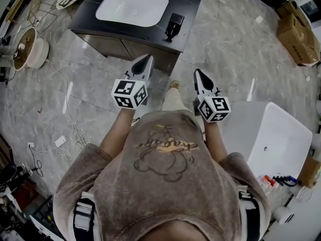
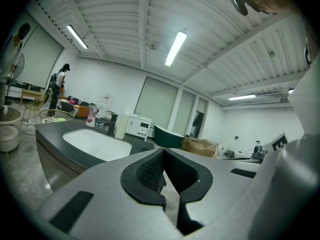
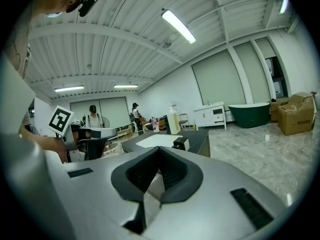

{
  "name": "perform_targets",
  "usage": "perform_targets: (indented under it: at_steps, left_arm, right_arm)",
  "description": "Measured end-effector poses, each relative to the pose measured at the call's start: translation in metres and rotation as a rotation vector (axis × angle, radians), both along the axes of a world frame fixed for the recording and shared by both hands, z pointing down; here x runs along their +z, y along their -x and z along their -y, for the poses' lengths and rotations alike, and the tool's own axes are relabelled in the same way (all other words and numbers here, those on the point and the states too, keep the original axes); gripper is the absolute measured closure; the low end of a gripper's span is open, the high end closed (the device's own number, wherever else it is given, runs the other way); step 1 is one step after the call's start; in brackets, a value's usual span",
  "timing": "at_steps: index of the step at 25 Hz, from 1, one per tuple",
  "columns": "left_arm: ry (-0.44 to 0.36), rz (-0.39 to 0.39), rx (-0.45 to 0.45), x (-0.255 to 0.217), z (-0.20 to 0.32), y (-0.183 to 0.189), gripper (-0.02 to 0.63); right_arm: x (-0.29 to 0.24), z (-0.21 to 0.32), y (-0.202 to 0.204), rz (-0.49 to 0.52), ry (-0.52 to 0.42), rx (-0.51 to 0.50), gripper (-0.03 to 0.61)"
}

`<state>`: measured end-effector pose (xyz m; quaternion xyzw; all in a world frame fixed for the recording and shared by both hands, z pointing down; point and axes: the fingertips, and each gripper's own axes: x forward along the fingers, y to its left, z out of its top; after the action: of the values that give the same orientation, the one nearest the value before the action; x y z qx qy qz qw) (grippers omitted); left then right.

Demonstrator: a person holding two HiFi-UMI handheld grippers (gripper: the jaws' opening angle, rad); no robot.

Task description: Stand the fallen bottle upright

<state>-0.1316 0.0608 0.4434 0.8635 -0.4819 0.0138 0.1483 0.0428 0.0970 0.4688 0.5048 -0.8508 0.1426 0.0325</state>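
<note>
Both grippers are held out in front of me above the grey floor, short of a dark vanity counter [image 1: 90,25] with a white basin [image 1: 132,7]. My left gripper [image 1: 148,57] is shut with nothing between its jaws; in the left gripper view [image 2: 163,151] its black pads meet. My right gripper [image 1: 197,72] is likewise shut and empty [image 3: 159,149]. A cream bottle [image 2: 120,125] stands on the counter's far side, seen also in the right gripper view [image 3: 173,121]. A smaller red-capped bottle [image 2: 91,115] stands further left. No lying bottle shows in any view.
A black faucet [image 1: 174,25] sits at the counter's right end. A white bathtub [image 1: 273,134] stands to my right, cardboard boxes [image 1: 298,34] at far right. Cables [image 1: 70,139] and a fan [image 1: 27,46] lie on the floor to the left. A dark green tub [image 3: 250,115] stands further back.
</note>
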Motion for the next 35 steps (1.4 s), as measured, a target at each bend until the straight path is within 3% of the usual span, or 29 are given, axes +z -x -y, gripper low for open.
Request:
perform_targets:
  at_steps: [11, 21, 28, 35]
  left_arm:
    - [0.042, -0.01, -0.034, -0.014, 0.106, -0.029, 0.595]
    - [0.061, -0.02, -0.123, -0.018, 0.18, -0.041, 0.595]
    - [0.052, -0.015, -0.157, -0.018, 0.214, -0.045, 0.595]
    - [0.055, 0.0, -0.127, -0.02, 0.236, -0.038, 0.595]
  right_arm:
    - [-0.019, 0.113, -0.032, 0.013, 0.018, -0.027, 0.583]
    - [-0.025, 0.206, -0.046, 0.02, 0.023, -0.126, 0.583]
    - [-0.016, 0.249, -0.05, 0.025, 0.031, -0.169, 0.583]
    - [-0.012, 0.268, -0.039, 0.039, 0.041, -0.155, 0.583]
